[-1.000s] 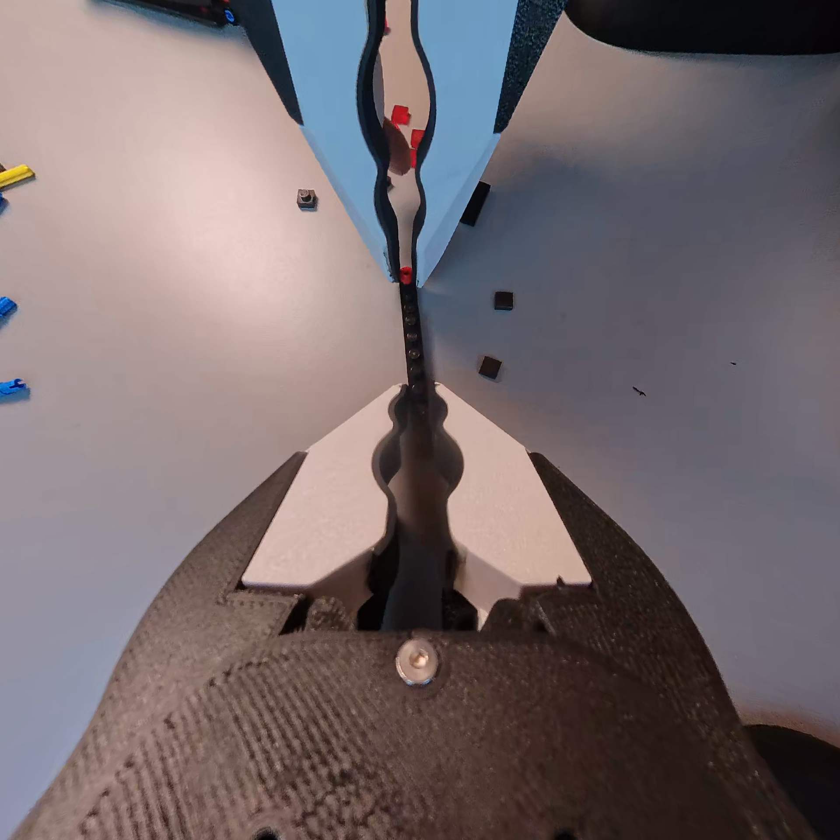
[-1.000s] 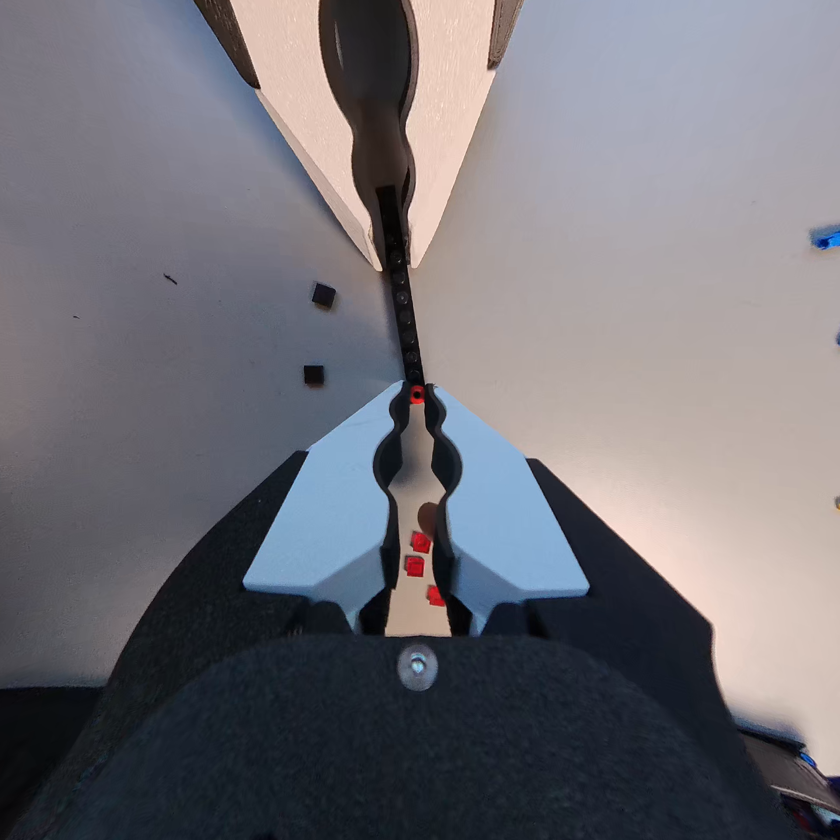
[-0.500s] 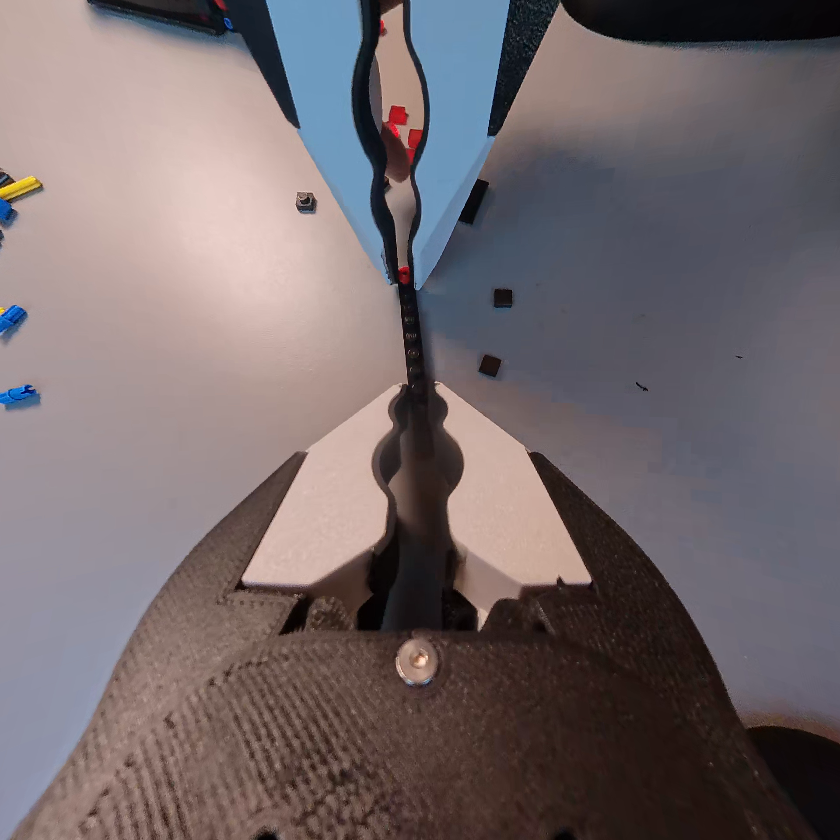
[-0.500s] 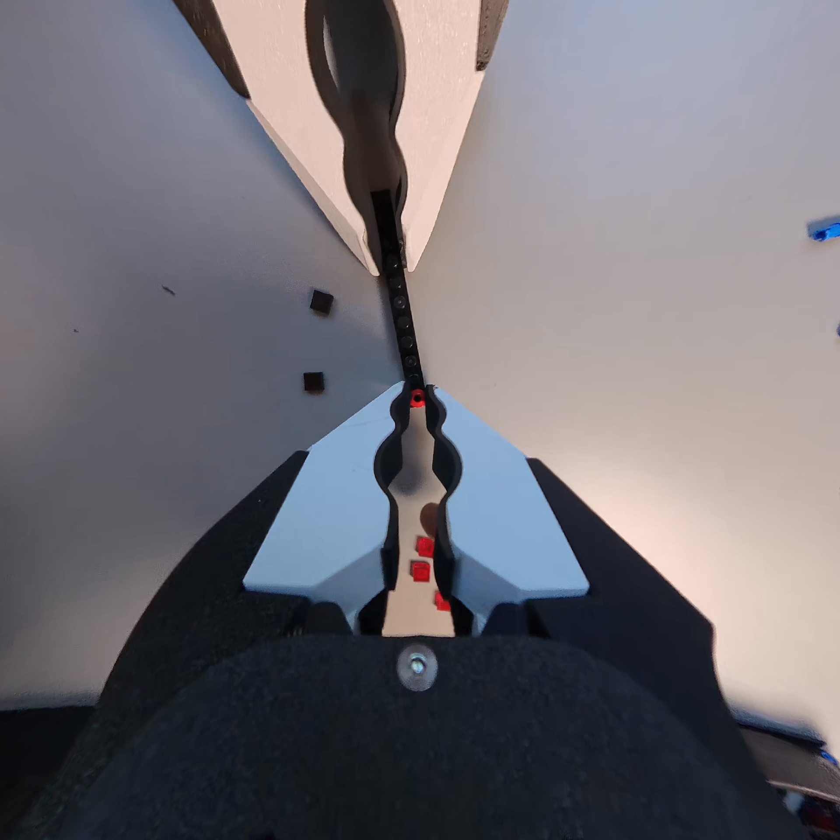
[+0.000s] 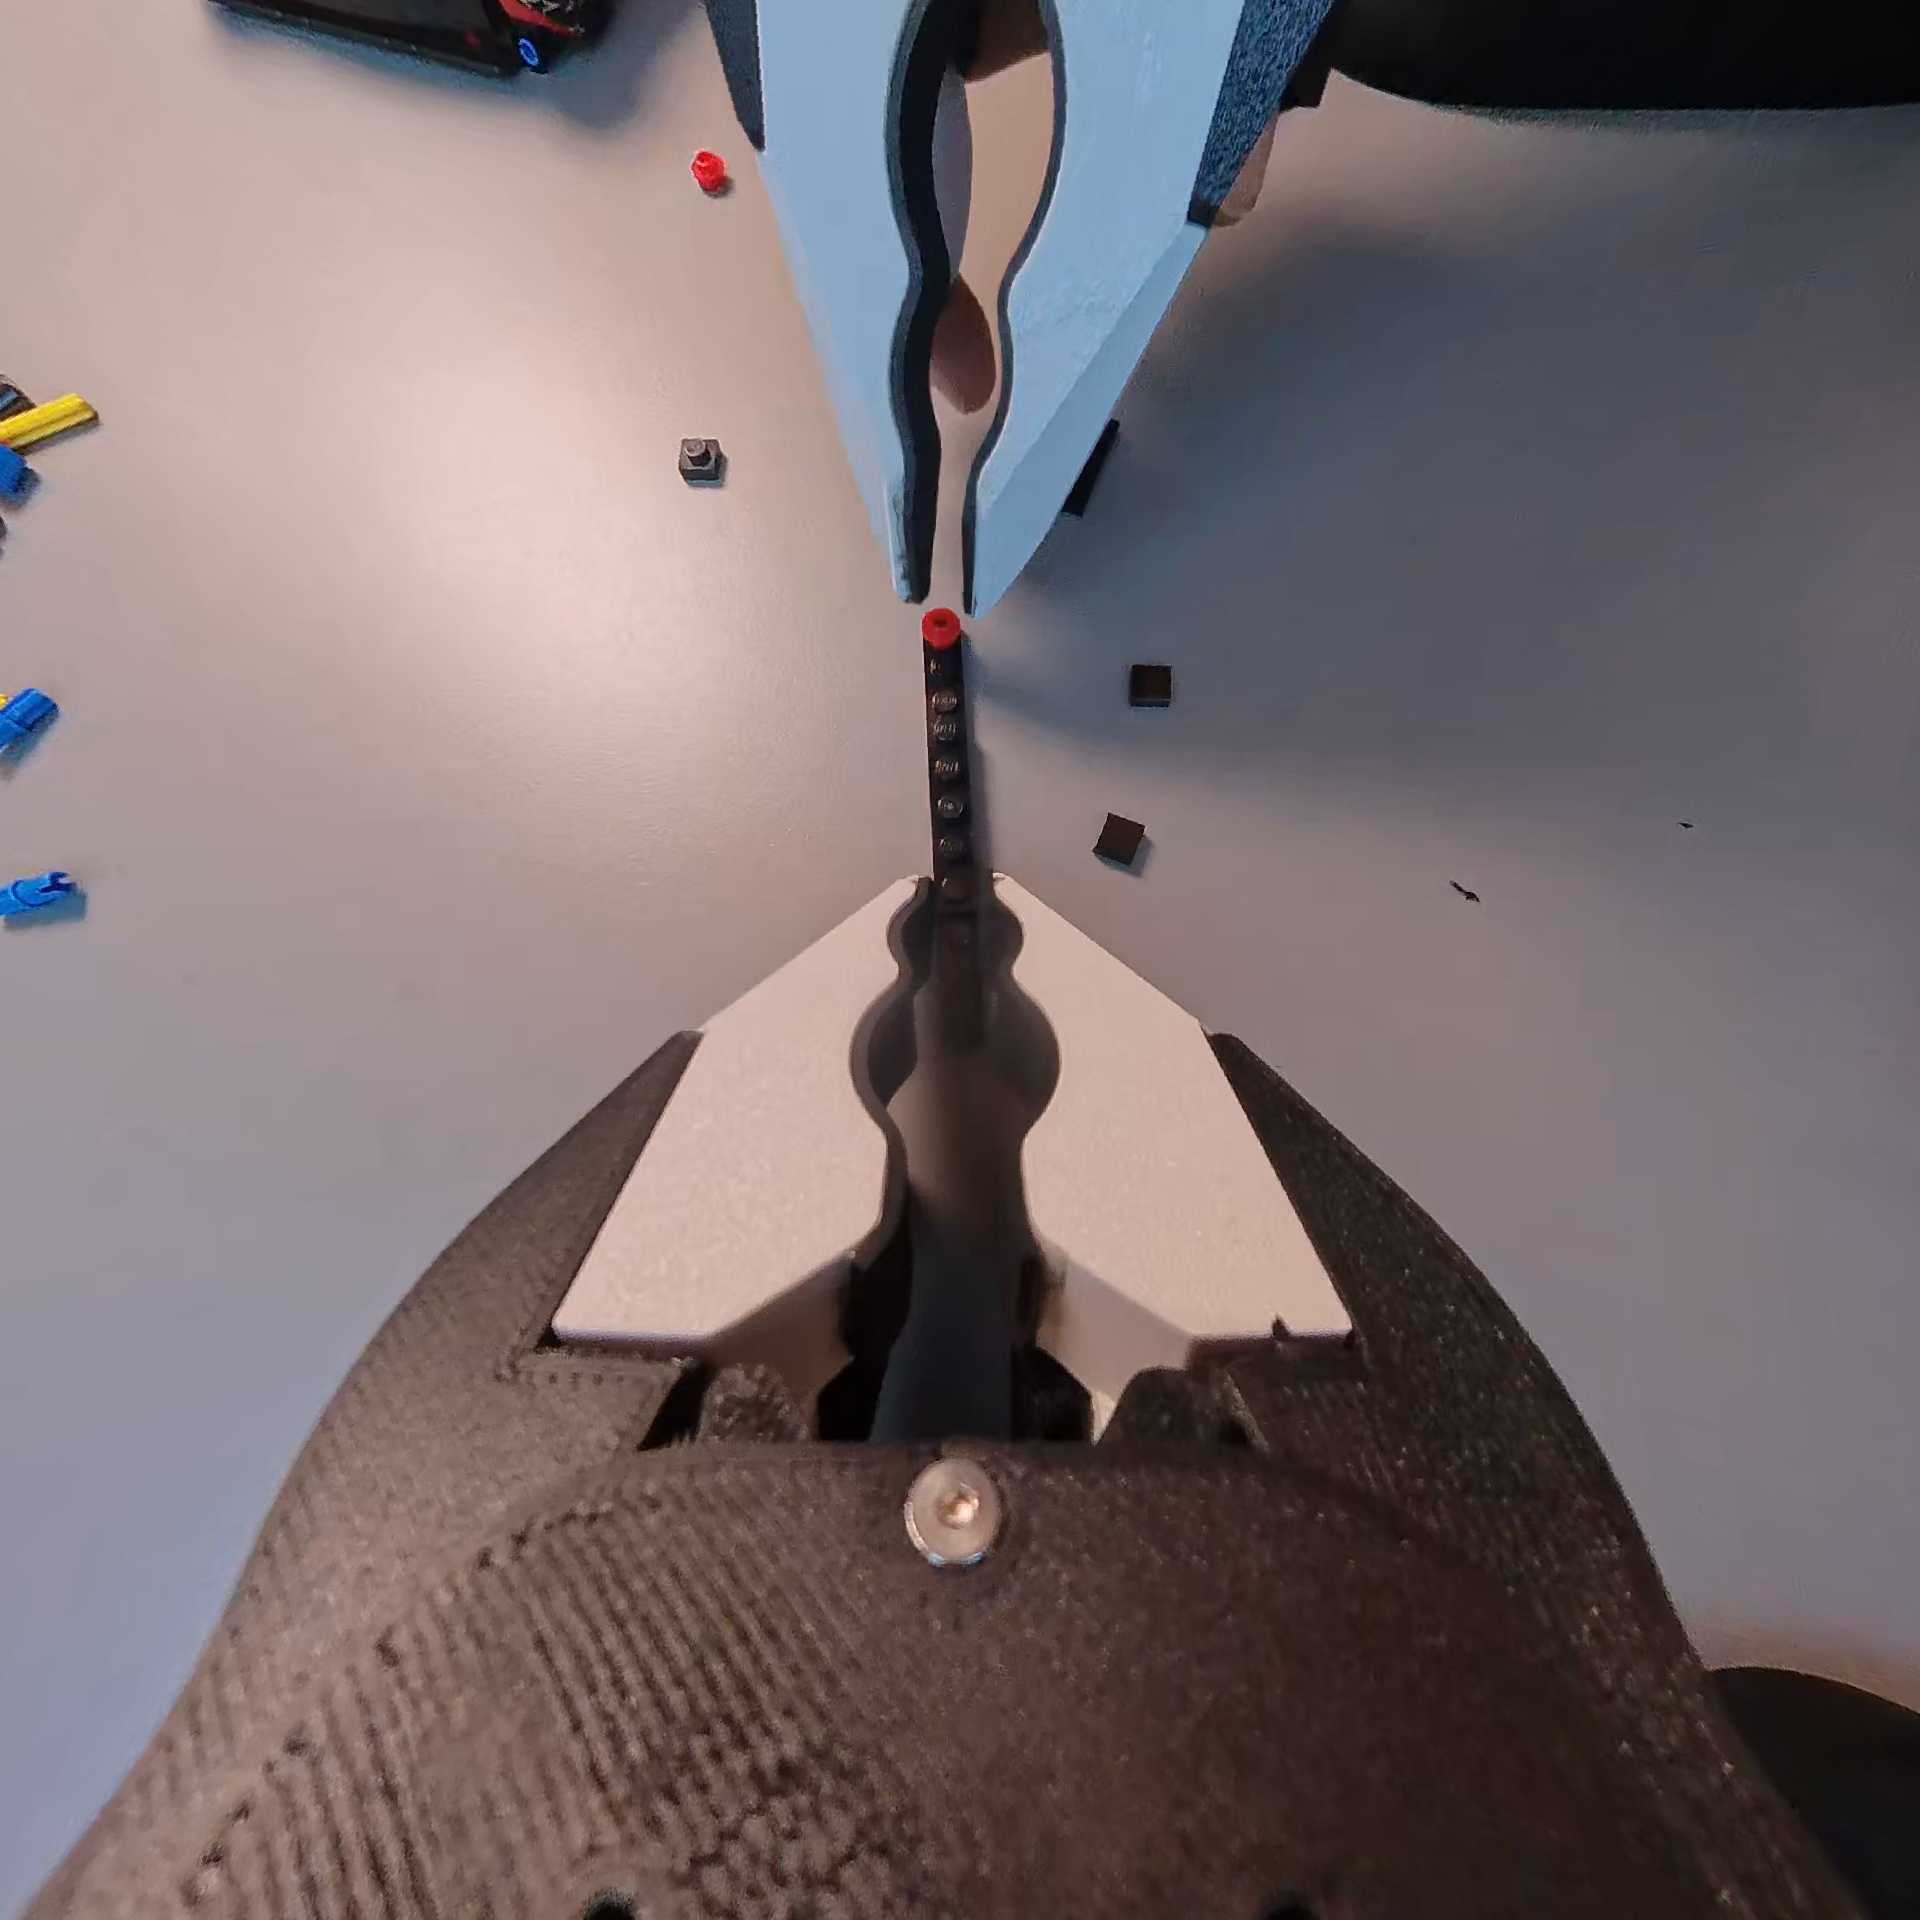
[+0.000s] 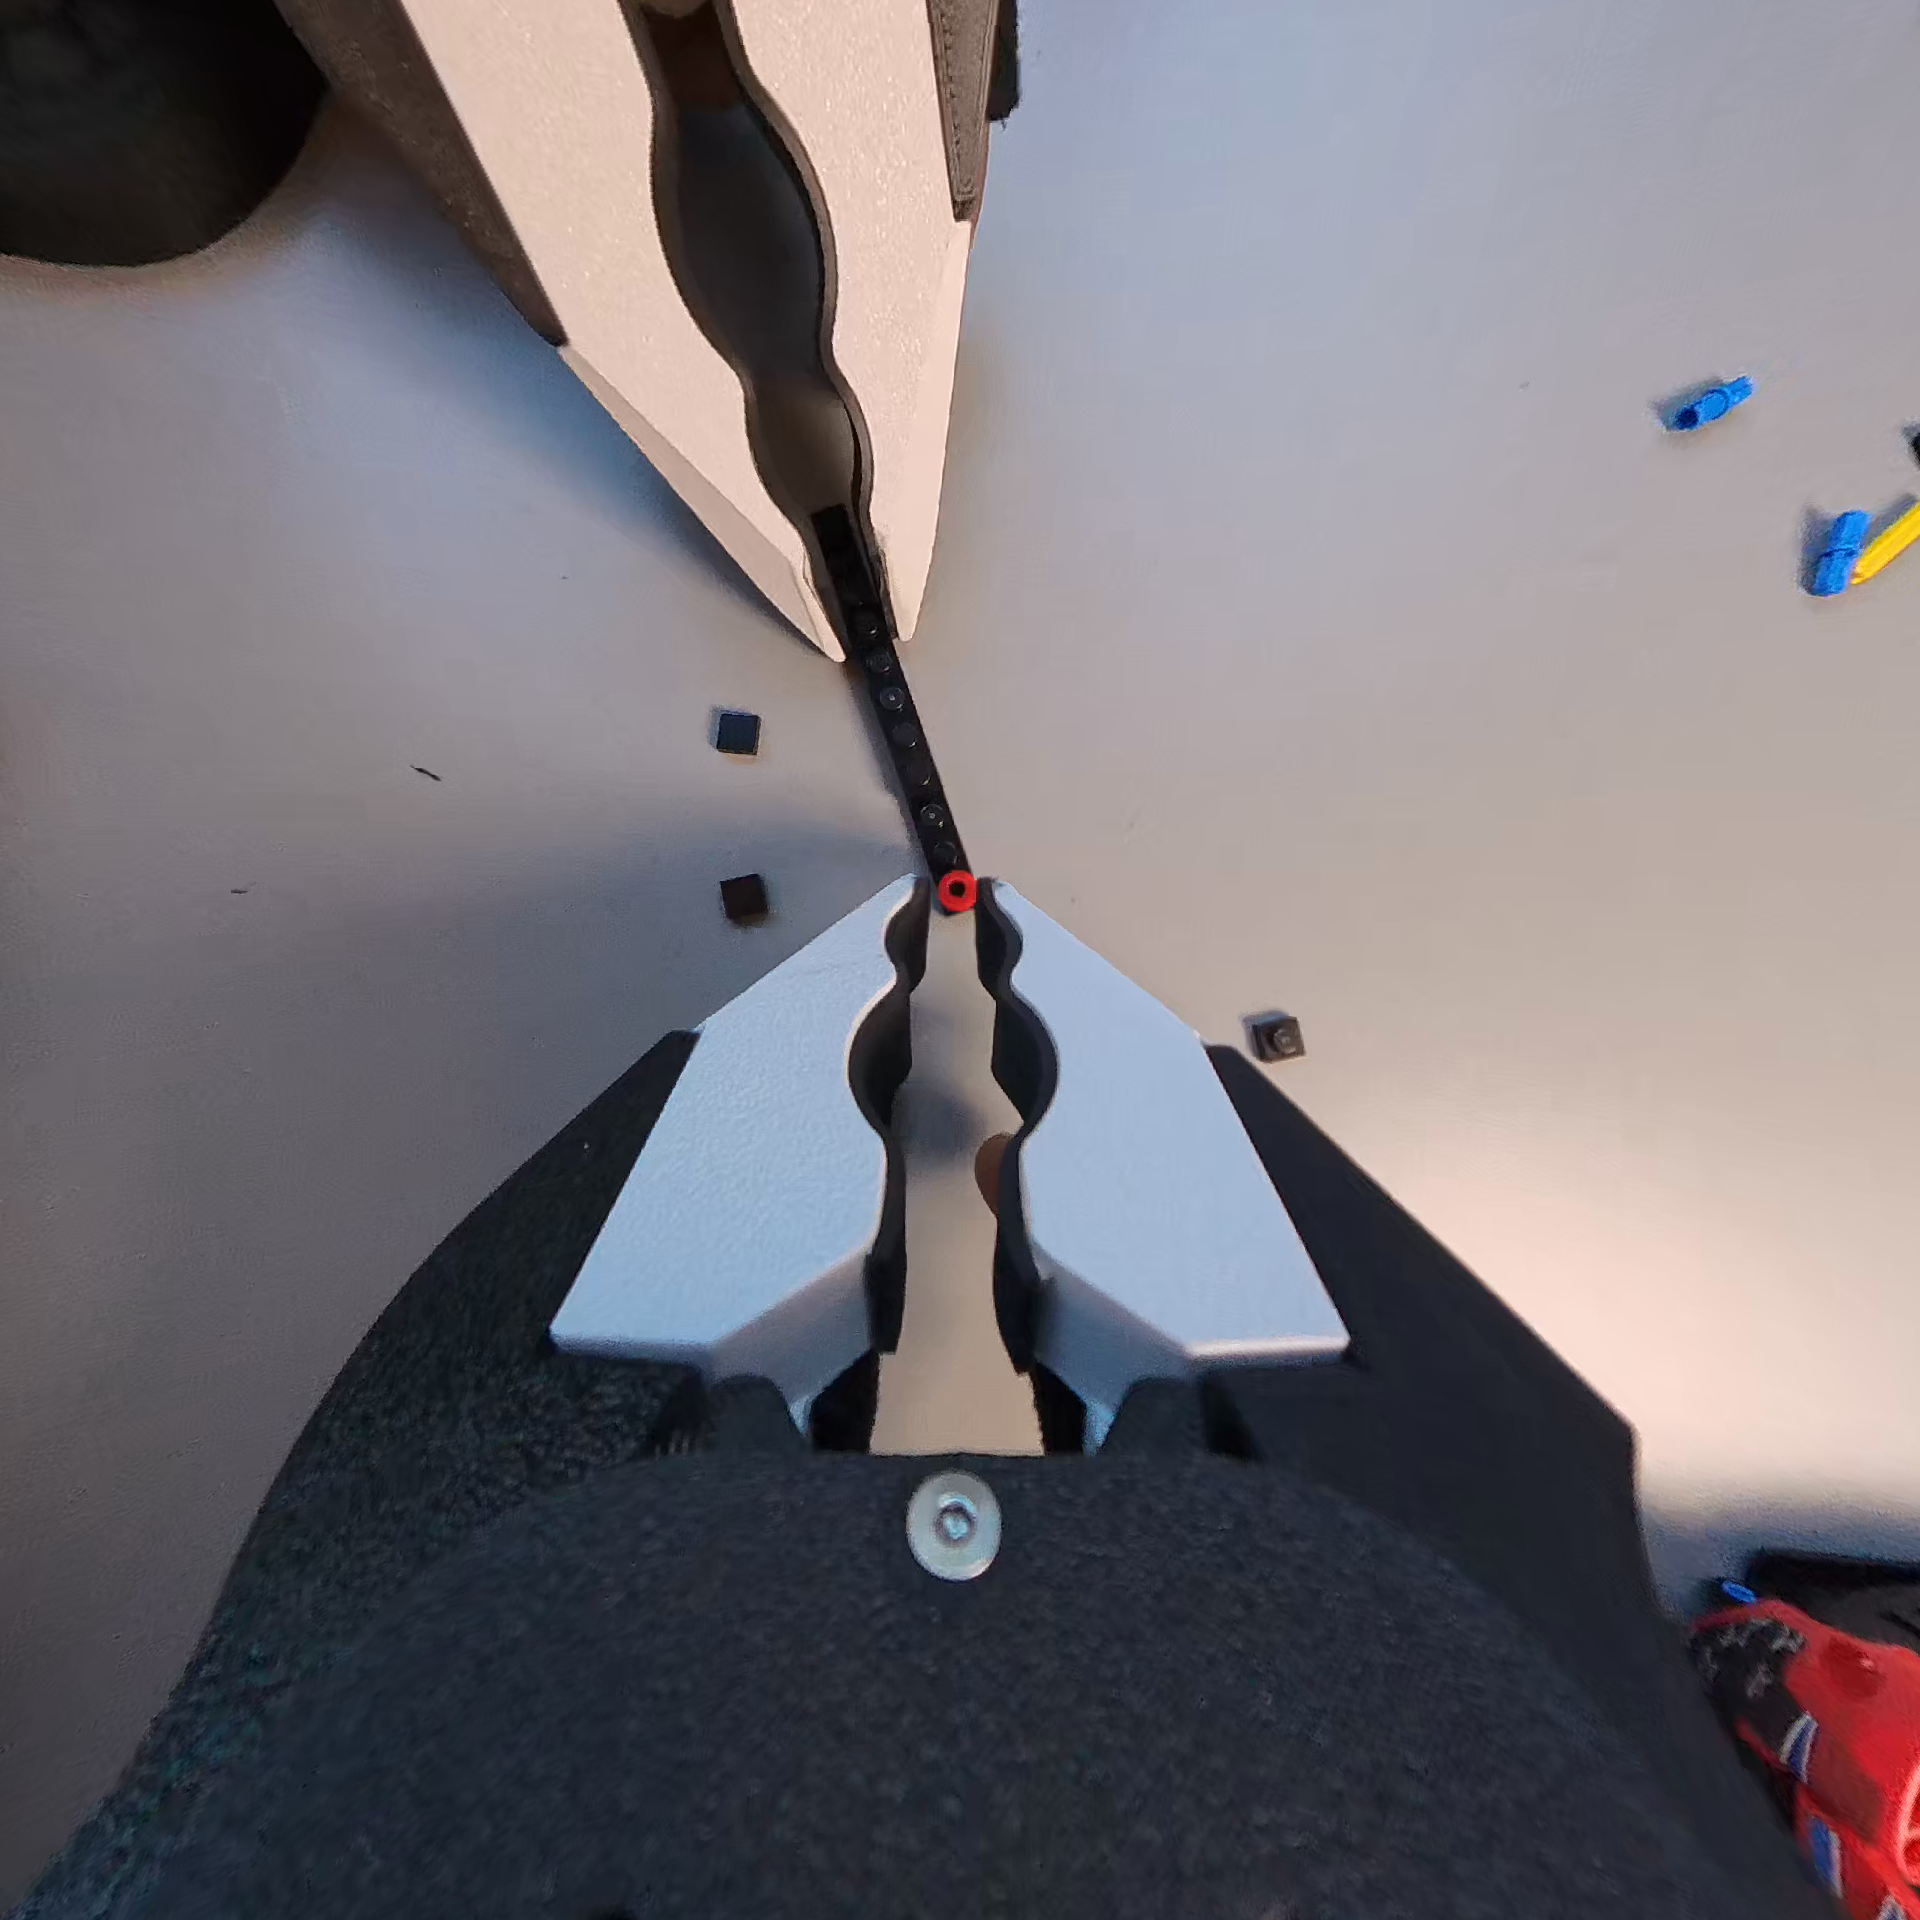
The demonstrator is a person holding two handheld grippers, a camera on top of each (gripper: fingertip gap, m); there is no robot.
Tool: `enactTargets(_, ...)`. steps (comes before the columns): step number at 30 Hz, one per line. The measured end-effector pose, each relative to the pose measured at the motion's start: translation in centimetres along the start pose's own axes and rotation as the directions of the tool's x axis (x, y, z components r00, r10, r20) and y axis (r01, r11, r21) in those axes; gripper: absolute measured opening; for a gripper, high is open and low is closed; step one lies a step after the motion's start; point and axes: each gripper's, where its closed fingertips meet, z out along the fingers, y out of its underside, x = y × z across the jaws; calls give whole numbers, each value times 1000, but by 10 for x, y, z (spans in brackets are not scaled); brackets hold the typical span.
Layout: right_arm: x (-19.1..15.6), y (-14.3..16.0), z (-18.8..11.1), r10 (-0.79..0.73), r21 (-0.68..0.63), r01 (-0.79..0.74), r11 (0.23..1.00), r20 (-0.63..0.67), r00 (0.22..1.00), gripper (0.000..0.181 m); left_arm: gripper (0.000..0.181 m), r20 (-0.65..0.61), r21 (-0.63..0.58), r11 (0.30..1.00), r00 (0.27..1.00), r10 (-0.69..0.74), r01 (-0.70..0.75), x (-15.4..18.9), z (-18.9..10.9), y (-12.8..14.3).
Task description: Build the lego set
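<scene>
Above the middle of the grey worktop point(image 5: 1558, 520) a long, narrow black studded plate point(image 5: 951, 769) is held level, one stud wide. Its near end is clamped between the closed pale fingers of the left gripper point(image 5: 956, 883). A single small round red stud point(image 5: 940, 627) is seated on its far end. The right gripper point(image 6: 954, 883) is parted by a narrow gap; its blue tips are seen just beyond the red stud in the left wrist view, flanking it in the right wrist view, and whether they touch it cannot be told. Two flat black square tiles point(image 5: 1149, 685) point(image 5: 1120, 837) are seen beside the plate, one dark single-stud piece point(image 5: 700, 458), and one loose red stud point(image 5: 708, 170). Three blue pins point(image 5: 36, 896) and a yellow rod point(image 5: 47, 418) are counted at the worktop's edge. A red model point(image 6: 1829, 1714) is partly seen at the corner.
</scene>
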Motion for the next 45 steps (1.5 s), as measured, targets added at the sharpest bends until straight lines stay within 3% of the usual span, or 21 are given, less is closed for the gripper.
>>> enactTargets(19,1,5,7,-217,-296,225,928,60,974,2,6,-5,-5,1000,1000,6,-6,1,0,1)
enactTargets(23,-1,2,4,-132,-163,134,977,22,991,2,6,-4,-9,1000,1000,-2,1,1,-1,1)
enactTargets(27,9,3,-39,59,36,-59,998,8,998,21,6,-6,-11,1000,1000,-1,1,1,-1,1)
enactTargets(30,37,45,-69,125,7,-125,992,-113,986,20,6,-10,-10,1000,1000,-2,2,2,-1,1)
enactTargets(34,50,89,-81,208,-21,-214,977,-160,965,14,6,-7,-8,1000,1000,-1,1,1,-1,1)
enactTargets(45,66,93,-58,218,-15,-224,975,-169,961,8,6,-1,-2,1000,1000,-8,8,1,-1,1)
